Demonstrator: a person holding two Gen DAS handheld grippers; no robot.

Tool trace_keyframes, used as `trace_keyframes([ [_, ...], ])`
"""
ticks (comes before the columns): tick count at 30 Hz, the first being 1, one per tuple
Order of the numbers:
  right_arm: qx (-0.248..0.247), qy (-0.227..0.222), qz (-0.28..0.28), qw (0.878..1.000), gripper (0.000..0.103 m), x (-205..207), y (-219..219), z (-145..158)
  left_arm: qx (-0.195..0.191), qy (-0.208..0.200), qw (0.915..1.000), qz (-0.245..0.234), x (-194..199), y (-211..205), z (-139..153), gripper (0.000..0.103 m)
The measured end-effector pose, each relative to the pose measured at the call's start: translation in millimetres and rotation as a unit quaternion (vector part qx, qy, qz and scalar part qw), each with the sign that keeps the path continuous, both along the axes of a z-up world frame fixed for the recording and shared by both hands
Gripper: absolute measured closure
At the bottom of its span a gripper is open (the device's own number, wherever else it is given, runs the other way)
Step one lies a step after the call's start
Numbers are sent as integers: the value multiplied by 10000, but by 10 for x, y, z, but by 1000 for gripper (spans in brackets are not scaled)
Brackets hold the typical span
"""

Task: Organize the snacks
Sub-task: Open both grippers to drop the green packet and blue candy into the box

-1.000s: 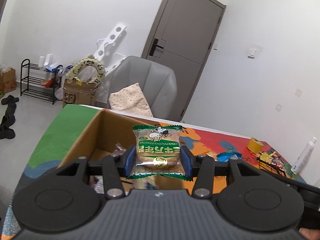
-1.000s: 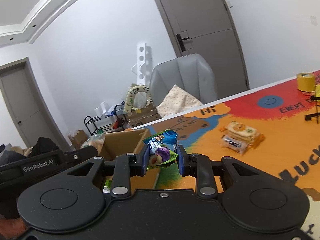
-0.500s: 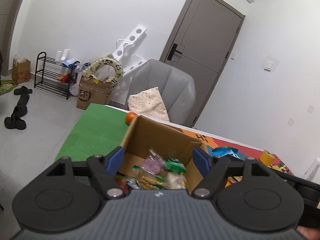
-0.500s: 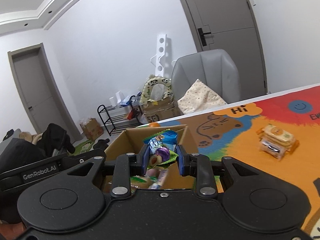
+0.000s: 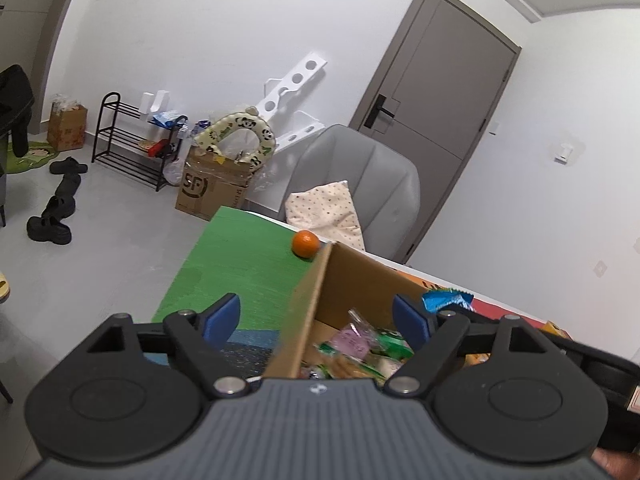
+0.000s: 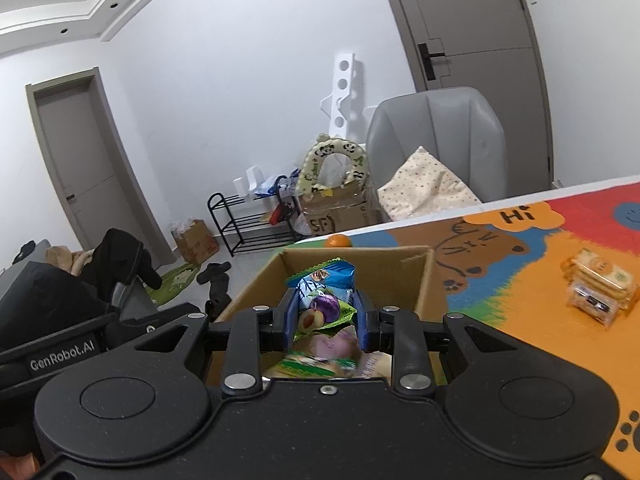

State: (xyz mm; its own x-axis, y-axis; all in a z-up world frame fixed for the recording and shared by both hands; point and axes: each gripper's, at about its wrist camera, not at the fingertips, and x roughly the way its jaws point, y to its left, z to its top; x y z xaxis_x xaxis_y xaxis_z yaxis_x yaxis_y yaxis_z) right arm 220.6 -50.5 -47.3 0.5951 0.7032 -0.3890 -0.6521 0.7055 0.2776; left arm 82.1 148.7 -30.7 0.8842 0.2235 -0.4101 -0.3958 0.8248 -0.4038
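A blue plum snack packet (image 6: pixel 326 300) sits pinched between the right gripper (image 6: pixel 326 322) pads above the cardboard box (image 6: pixel 424 276). The left gripper (image 5: pixel 316 318) is opening, empty, straddling the box wall. One orange (image 5: pixel 305 243) lies beside the box at the desk's far edge.

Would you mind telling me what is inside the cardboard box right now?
The cardboard box holds a loose pile of snack packets, green, pink and pale ones. Its floor and whatever lies beneath the pile are hidden by the packets and the grippers.
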Motion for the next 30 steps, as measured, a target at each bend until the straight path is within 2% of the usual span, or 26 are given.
trace_keyframes([
  [12,28,144,301,9994,76,19,396,-33,-68,102,9990,423,-131,323,-47,20],
  [14,37,210,401,9990,71,32,436,-67,-95,139,9987,480,-139,361,-62,20],
  [16,6,240,465,9986,55,32,469,-86,-133,170,9985,513,-134,385,-77,20],
  [18,-24,216,411,9989,45,22,448,-102,-157,170,9984,515,-132,378,-78,20],
  [26,109,299,84,9995,43,59,85,-81,-52,105,9994,314,-33,143,-36,12],
  [30,287,328,-141,9990,39,103,-176,-81,92,78,9998,138,46,-59,23,11],
])
